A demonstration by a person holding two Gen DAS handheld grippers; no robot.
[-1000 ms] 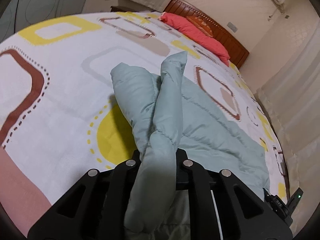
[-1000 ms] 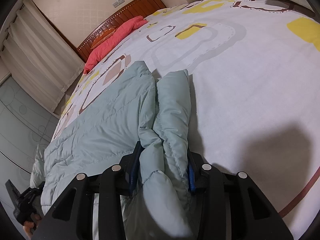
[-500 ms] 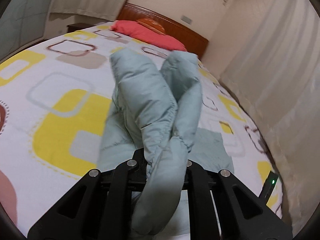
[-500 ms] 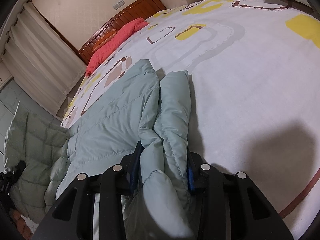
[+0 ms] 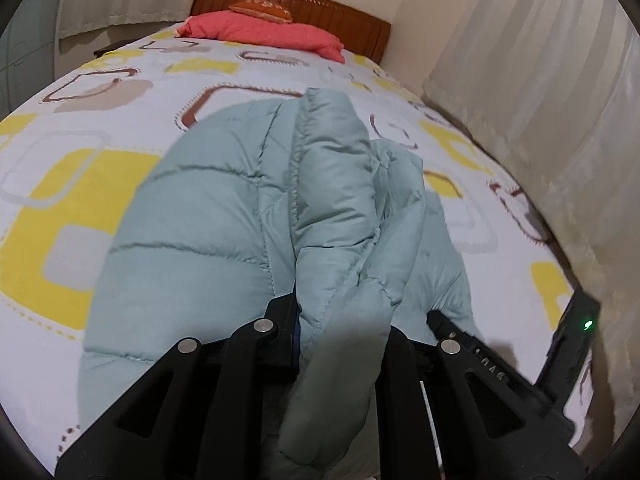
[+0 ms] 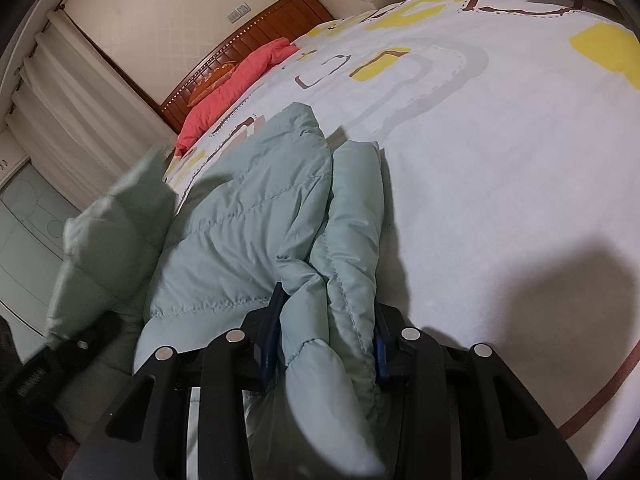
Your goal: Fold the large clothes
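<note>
A pale green quilted puffer jacket (image 5: 224, 216) lies on the patterned bed sheet (image 5: 80, 184). My left gripper (image 5: 340, 320) is shut on a bunched edge of the jacket and holds that part lifted above the bed. My right gripper (image 6: 326, 320) is shut on another bunched edge of the jacket (image 6: 248, 220), low on the sheet. In the right wrist view the lifted part of the jacket (image 6: 116, 232) hangs blurred at the left, with the left gripper (image 6: 80, 344) under it. The right gripper's body (image 5: 568, 340) shows at the lower right of the left wrist view.
A red pillow (image 5: 264, 32) and an orange cushion (image 5: 260, 10) lie against the wooden headboard (image 5: 304, 4). Curtains (image 5: 552, 92) hang close along the bed's right side. The white, yellow and brown sheet (image 6: 500, 168) stretches wide to the right of the jacket.
My left gripper has lifted its part of the jacket and swung it over toward the right gripper, turning to face the headboard. My right gripper has stayed in place, still clamped on the jacket.
</note>
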